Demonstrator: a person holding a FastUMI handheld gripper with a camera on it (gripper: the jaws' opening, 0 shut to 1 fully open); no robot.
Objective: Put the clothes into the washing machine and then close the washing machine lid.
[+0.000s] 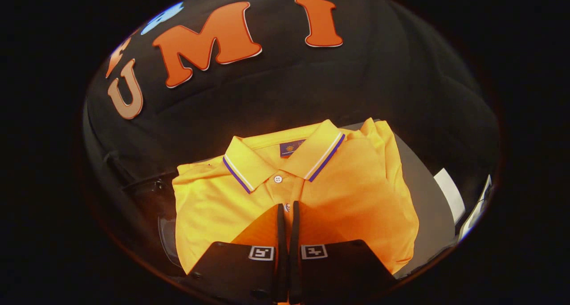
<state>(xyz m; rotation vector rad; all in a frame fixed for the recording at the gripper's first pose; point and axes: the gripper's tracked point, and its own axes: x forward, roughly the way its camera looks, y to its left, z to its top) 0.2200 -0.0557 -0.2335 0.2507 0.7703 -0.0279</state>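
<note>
Gripper view. A folded bright yellow-orange polo shirt (356, 193) is seen directly ahead of and under the gripper (287, 211). Its collar, trimmed with white and purple stripes, is spread open at the far side, with a small dark label inside the neck and a white button (278, 179) on the placket. A second button is partly covered by the fingertips.

The two fingers are brought almost together, with only a thin slit left between them. The tips are placed at the shirt's placket, just short of the collar. Whether cloth is pinched in the slit cannot be told; the fabric is seen around the tips, but a fold caught between them is not clearly shown.

The shirt is laid on a flat grey surface (423, 193), which is exposed along the garment's right side. A white sheet-like object (450, 193) is noted near the far right end of that surface. To the left of the shirt, a dark glossy curved part (167, 233) is partly visible below its edge; what it belongs to cannot be determined. Black cloth is hung behind everything.
</note>
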